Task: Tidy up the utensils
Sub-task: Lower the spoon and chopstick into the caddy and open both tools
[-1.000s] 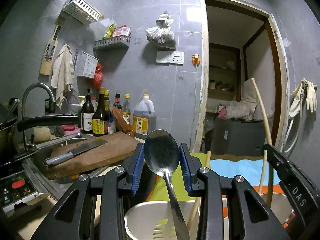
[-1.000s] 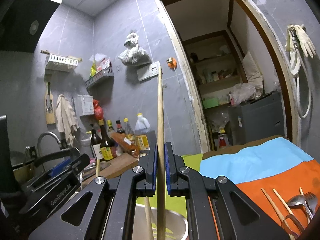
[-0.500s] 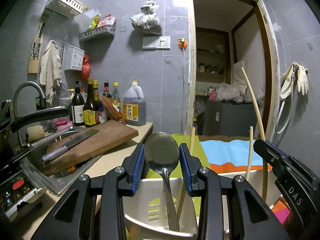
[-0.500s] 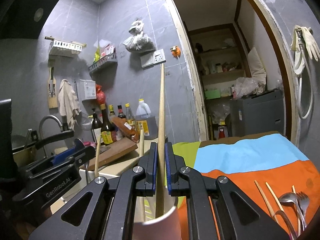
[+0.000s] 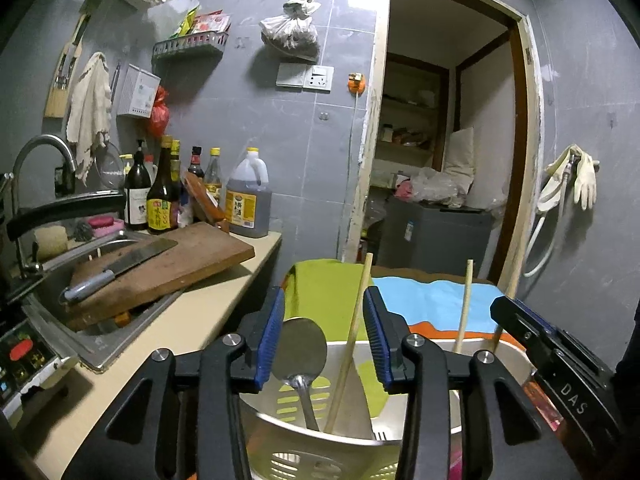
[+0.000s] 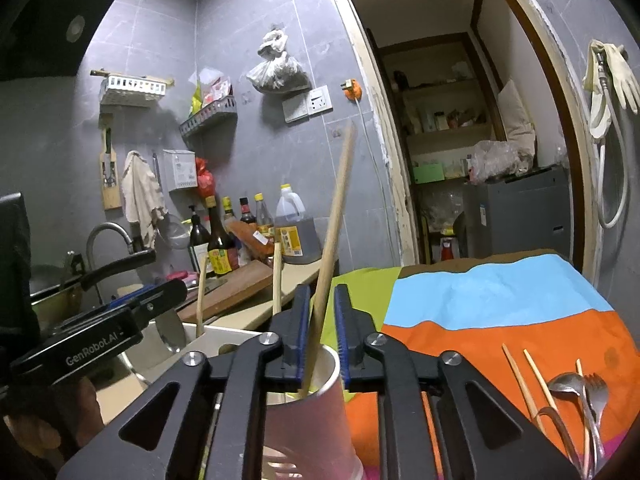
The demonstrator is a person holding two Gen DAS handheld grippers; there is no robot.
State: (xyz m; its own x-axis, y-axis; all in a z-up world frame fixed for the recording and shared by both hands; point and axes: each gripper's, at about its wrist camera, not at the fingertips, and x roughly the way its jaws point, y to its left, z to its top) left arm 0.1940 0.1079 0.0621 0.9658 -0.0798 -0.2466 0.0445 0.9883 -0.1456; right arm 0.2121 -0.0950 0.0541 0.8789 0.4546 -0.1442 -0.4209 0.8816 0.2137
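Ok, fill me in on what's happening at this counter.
A person is sorting utensils into a slotted white holder using two handheld tongs. The left tongs have just been opening around a metal spoon, now standing in the holder. The right tongs have also just been opening, and their wooden chopstick leans loose in a pink cup. More cutlery waits on the colourful cloth.

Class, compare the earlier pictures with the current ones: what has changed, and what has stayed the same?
Both tools' jaws have just been opening. The left tool released the spoon, which dropped into the holder. The right tool freed the chopstick, which now tilts. Utensils on the cloth stayed put.
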